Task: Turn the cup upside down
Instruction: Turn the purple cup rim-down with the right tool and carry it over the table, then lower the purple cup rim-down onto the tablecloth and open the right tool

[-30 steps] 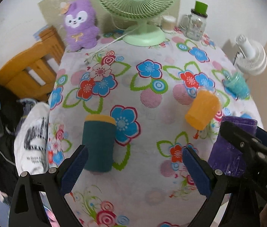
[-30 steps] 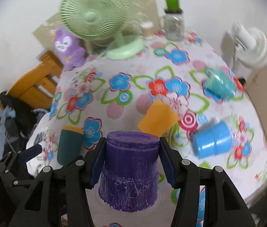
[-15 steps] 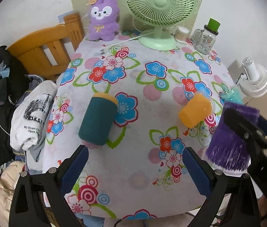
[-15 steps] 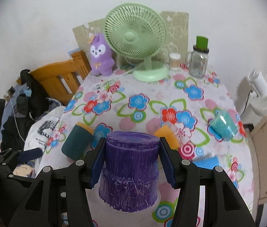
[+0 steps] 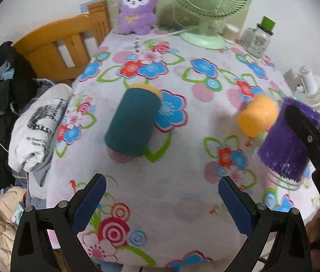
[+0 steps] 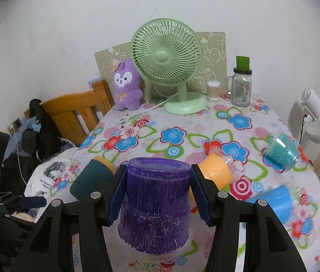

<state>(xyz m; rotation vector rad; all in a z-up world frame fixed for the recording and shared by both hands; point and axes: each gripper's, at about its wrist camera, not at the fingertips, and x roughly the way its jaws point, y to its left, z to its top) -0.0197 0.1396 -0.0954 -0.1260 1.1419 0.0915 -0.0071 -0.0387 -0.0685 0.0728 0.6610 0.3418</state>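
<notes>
**Purple cup inverted, lowering toward table**

Right gripper (image 6: 157, 195) stays clamped on the purple cup (image 6: 156, 206), base up, clear rim down. Over the last second the right wrist view has swung from looking down at the table to level, so the flip looks done. Rim now hangs close over the floral tablecloth (image 6: 239, 122) near the front edge; can't tell if it touches. Left gripper (image 5: 162, 199) is empty, jaws wide apart, and has pulled back from the teal cup (image 5: 132, 122) lying on its side. Orange cup (image 5: 258, 115) lies just beside the purple one. Judgement: remaining step is set down and release.
</notes>
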